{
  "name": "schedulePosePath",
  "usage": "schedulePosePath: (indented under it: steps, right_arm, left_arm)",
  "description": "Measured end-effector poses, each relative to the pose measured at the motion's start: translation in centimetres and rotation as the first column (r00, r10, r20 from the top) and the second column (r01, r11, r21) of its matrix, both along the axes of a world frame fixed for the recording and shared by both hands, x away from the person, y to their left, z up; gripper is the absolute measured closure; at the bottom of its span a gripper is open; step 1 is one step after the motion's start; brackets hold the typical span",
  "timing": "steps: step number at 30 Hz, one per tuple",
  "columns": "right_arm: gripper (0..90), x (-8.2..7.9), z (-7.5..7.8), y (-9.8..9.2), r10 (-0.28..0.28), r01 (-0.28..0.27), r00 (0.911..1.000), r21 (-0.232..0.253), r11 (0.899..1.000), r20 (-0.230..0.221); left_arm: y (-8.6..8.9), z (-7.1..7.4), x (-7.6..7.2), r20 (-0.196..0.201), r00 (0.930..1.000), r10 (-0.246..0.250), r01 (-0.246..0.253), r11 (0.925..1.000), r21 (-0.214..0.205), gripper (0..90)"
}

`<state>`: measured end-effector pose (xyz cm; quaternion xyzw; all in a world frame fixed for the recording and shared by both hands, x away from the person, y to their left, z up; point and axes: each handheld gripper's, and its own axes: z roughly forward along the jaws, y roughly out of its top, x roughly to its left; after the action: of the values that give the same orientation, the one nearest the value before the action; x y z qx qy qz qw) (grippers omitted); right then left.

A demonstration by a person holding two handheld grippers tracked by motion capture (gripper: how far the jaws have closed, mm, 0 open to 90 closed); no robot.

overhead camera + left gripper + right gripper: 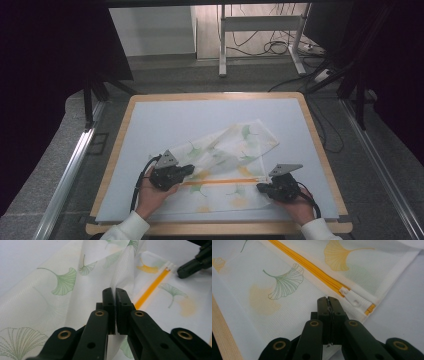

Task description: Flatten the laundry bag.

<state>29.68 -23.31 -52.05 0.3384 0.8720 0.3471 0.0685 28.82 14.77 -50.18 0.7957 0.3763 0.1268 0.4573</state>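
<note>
A white mesh bag (225,155) printed with green and yellow ginkgo leaves lies crumpled on the pale mat (165,120). An orange zipper (220,181) runs across its near part. My left gripper (189,170) is at the zipper's left end. In the left gripper view it (115,291) is shut on a raised fold of the bag (62,290). My right gripper (260,187) is at the zipper's right end. In the right gripper view it (328,299) is shut on the bag's cloth, just beside the white zipper slider (352,297).
The mat sits on a table with a wooden rim (117,150). The bag's near edge lies close to the front rim (222,335). Beyond the table are a grey floor, a metal frame (260,30) and loose cables (277,47).
</note>
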Motion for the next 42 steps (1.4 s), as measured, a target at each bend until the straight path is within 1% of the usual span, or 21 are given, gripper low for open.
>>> schedulePosePath:
  steps: [1, 2, 4, 7, 15, 16, 18, 20, 23, 24, 26, 32, 34, 37, 42]
  right_arm:
    - [88.1, 0.0, 0.0, 0.0, -0.001, 0.001, 1.0000, 0.002, 1.000, -0.001]
    - [88.1, 0.0, 0.0, 0.0, -0.001, 0.001, 1.0000, 0.002, 1.000, -0.003]
    - [88.1, 0.0, 0.0, 0.0, 0.000, 0.000, 1.0000, 0.002, 1.000, -0.003]
    - [88.1, 0.0, 0.0, 0.0, 0.002, -0.002, 1.0000, 0.003, 1.000, -0.004]
    - [88.1, 0.0, 0.0, 0.0, 0.002, -0.002, 1.0000, 0.003, 1.000, -0.003]
    - [88.1, 0.0, 0.0, 0.0, 0.002, -0.002, 1.0000, 0.004, 1.000, -0.004]
    - [88.1, 0.0, 0.0, 0.0, 0.003, -0.003, 1.0000, 0.003, 1.000, -0.003]
    - [88.1, 0.1, 0.0, 0.0, 0.003, -0.003, 1.0000, 0.004, 1.000, -0.004]
    - [88.1, 0.1, 0.0, -0.1, 0.003, -0.003, 1.0000, 0.005, 1.000, -0.005]
    - [88.1, 0.1, 0.0, 0.0, 0.003, -0.003, 1.0000, 0.005, 1.000, -0.004]
    - [88.1, 0.1, 0.0, 0.0, 0.001, -0.001, 1.0000, 0.005, 1.000, -0.003]
    - [88.1, 0.2, 0.0, 0.0, 0.005, -0.005, 1.0000, 0.005, 1.000, -0.006]
    - [88.1, 0.2, 0.0, 0.0, 0.007, -0.007, 1.0000, 0.005, 1.000, -0.005]
    - [88.1, 0.2, 0.0, 0.0, 0.006, -0.006, 1.0000, 0.004, 1.000, -0.004]
    - [88.1, 0.2, 0.0, 0.0, 0.009, -0.009, 0.9999, 0.004, 1.000, -0.005]
  left_arm:
    - [0.1, -0.1, 0.2, -0.008, 1.0000, 0.003, -0.003, 0.9999, -0.012, 87.9]
    - [0.2, -0.1, 0.4, -0.010, 0.9999, 0.006, -0.007, 0.9999, -0.014, 88.0]
    - [0.1, -0.1, 0.5, -0.006, 0.9999, 0.011, -0.011, 0.9999, -0.010, 87.9]
    - [0.1, -0.1, 0.8, 0.008, 0.9998, 0.019, -0.019, 0.9998, 0.007, 88.0]
    - [0.3, 0.0, 1.7, 0.013, 0.9992, 0.038, -0.038, 0.9992, 0.010, 88.0]
    - [0.5, 0.3, 2.0, 0.031, 0.9984, 0.047, -0.048, 0.9988, 0.007, 87.9]
    - [0.8, 0.7, 2.1, 0.043, 0.9978, 0.050, -0.050, 0.9987, -0.006, 87.9]
    - [0.9, 1.1, 2.4, 0.059, 0.9966, 0.057, -0.057, 0.9984, -0.003, 87.9]
    - [1.3, 1.1, 3.2, 0.057, 0.9958, 0.071, -0.071, 0.9974, -0.007, 87.9]
    - [1.4, 1.0, 3.4, 0.049, 0.9960, 0.075, -0.075, 0.9971, -0.012, 87.9]
    - [1.6, 0.7, 4.1, 0.039, 0.9956, 0.085, -0.085, 0.9964, -0.001, 87.9]
    - [2.1, 0.4, 5.8, 0.020, 0.9941, 0.106, -0.106, 0.9943, 0.002, 87.9]
    - [2.1, 0.4, 6.1, 0.025, 0.9935, 0.111, -0.111, 0.9938, 0.006, 87.9]
    - [2.2, 0.4, 6.6, 0.029, 0.9926, 0.118, -0.119, 0.9926, 0.024, 87.9]
    - [3.0, 0.4, 7.9, 0.032, 0.9888, 0.146, -0.146, 0.9892, 0.012, 87.9]
